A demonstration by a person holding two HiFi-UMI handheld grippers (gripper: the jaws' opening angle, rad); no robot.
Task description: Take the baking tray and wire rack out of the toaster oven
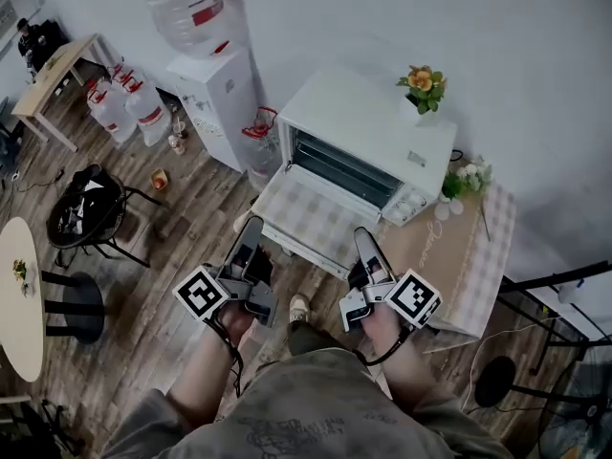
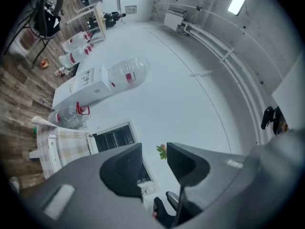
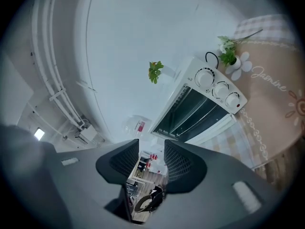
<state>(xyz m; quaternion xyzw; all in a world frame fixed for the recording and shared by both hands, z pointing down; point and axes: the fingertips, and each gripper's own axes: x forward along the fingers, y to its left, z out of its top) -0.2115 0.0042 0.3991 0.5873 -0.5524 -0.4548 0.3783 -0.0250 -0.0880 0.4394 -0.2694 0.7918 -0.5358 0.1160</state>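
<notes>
Left gripper [image 1: 251, 232] and right gripper [image 1: 364, 240] are both near me, just short of the worktop [image 1: 464, 256]. Fingers on each are slightly spread, with nothing between them. Farther off, the toaster oven [image 1: 368, 142] sits on the checked cloth, and its door looks dropped open. Baking tray and wire rack should be inside, but the opening is too dark to tell them apart. Step: approach, nothing out yet. Next: level with the opening, pinch the tray's front edge, draw it straight out.
</notes>
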